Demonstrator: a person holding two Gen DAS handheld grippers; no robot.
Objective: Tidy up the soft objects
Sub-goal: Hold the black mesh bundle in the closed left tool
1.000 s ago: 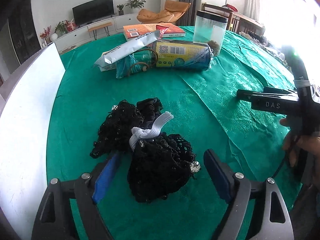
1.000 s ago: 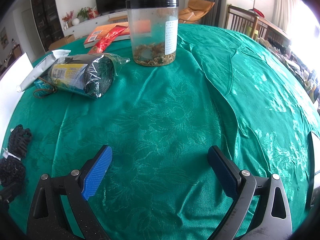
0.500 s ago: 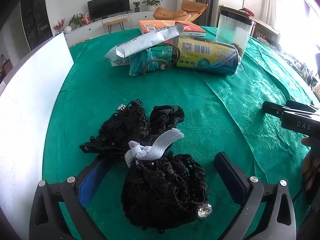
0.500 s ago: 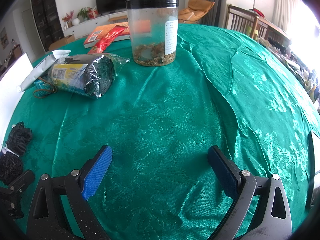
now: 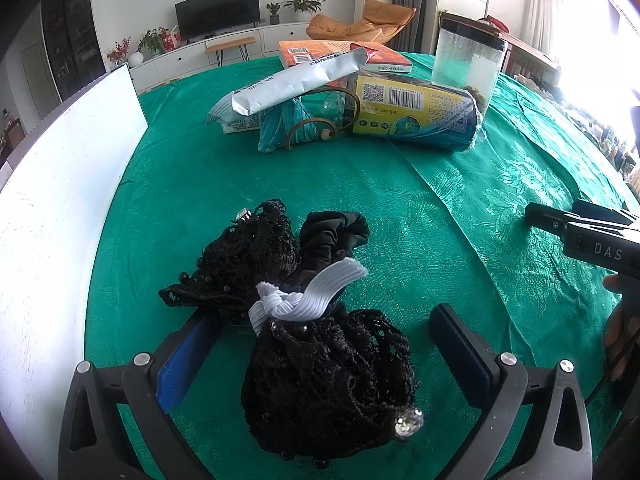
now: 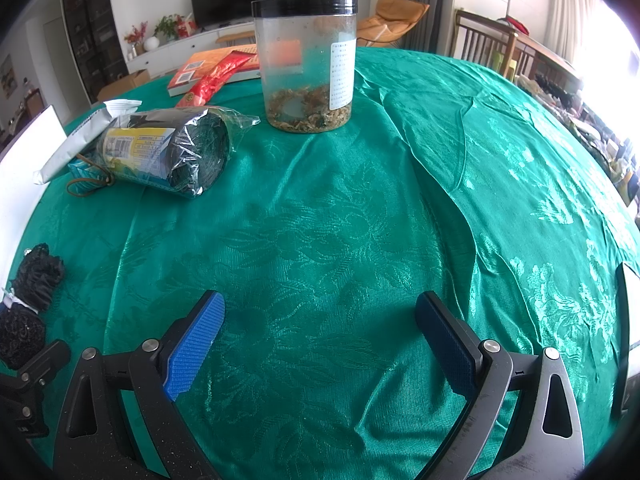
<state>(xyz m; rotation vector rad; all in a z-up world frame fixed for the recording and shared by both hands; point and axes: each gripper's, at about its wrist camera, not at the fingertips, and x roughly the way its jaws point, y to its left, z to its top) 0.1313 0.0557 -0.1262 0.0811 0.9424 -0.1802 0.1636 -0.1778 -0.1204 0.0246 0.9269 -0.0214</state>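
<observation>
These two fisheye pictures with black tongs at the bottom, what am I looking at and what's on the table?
A person holds a two-finger gripper in each hand, each with a forward-looking camera. In the left view, the left gripper has its fingers open around a black lace bundle tied with a white elastic band, not yet squeezing it. In the right view, the right gripper hovers open and empty over the green tablecloth. Farther back stand a clear jar, wrapped packages and a book.
</observation>
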